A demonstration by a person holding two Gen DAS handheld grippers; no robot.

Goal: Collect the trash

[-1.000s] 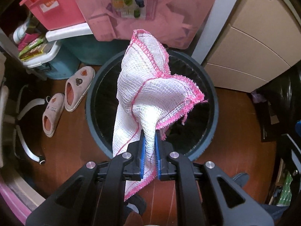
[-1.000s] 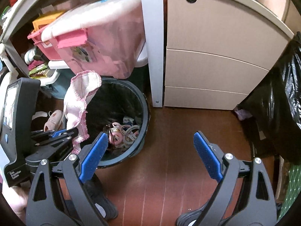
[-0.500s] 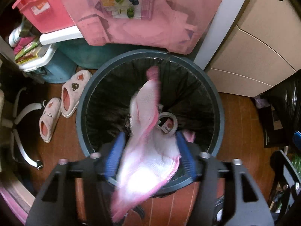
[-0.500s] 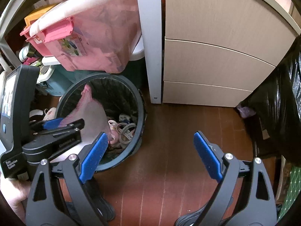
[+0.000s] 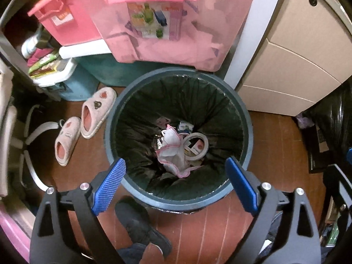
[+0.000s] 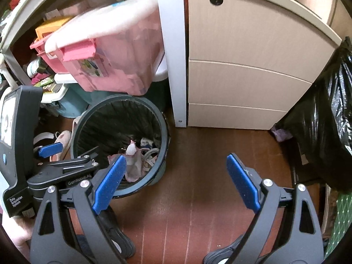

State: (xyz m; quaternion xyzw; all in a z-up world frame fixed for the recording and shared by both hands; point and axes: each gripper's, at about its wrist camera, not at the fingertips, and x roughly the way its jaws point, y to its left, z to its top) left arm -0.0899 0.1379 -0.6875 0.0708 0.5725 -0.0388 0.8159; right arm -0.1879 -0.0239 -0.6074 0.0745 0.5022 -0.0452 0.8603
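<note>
- Wooden floor (image 5: 198, 231), cluttered corner; slippers (image 5: 88, 123) lie left of the bin, pink boxes (image 5: 167, 26) stand behind it, a drawer unit (image 6: 242, 70) to its right, a black sack (image 6: 330, 114) at far right.
- Left gripper (image 5: 176, 184): over the near rim of the bin (image 5: 246, 118), pointing steeply down. Its jaws have just been opening and now stand wide, released, with nothing between them.
- Cloth (image 5: 173, 151): white mesh with pink edging, crumpled at the bottom of the bin on the black liner, touching a tape ring (image 5: 195, 146) and other scraps. It is clear of both grippers.
- Right gripper (image 6: 176, 184): over bare floor to the right of the bin, jaws wide, empty.
- Step in hand, by judgement: the drop of the cloth is complete; this item counts as collected.
- Next move, by judgement: lift the left gripper away from the rim and search for further trash. None is plainly visible on the floor shown; the small purple scrap (image 6: 281, 132) by the sack is too unclear to identify.
</note>
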